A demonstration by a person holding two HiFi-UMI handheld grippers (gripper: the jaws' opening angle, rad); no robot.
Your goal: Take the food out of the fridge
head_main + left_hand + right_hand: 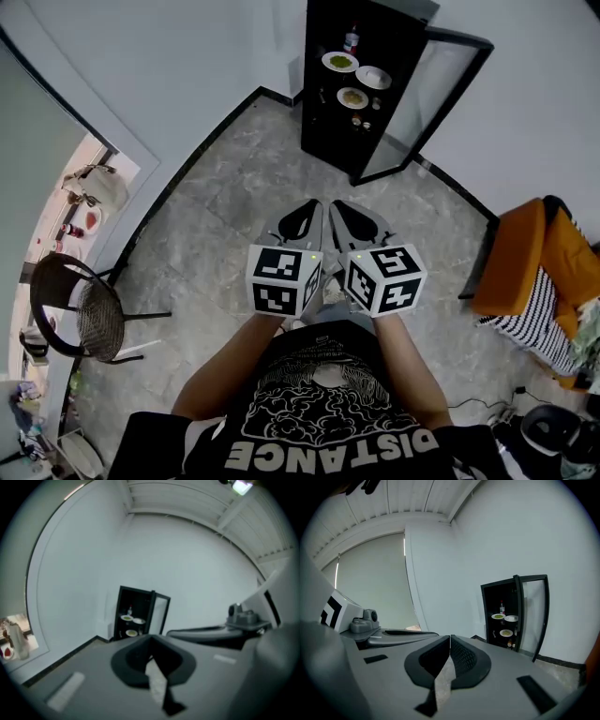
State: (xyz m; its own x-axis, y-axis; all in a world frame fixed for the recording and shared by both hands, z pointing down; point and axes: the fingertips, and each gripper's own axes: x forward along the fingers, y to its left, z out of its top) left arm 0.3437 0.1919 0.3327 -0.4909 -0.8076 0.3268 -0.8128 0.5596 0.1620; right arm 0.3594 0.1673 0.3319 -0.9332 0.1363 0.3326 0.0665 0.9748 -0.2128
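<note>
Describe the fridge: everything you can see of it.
The fridge is a black cabinet, upright on the grey stone floor against a white wall. Its black-framed glass door stands wide open. On its shelves: three plates, two with greenish food, a bottle above them, small jars below.

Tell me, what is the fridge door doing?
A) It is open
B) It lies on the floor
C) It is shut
A: the door stands swung open to the side of the fridge, so the plates on the shelves show.
</note>
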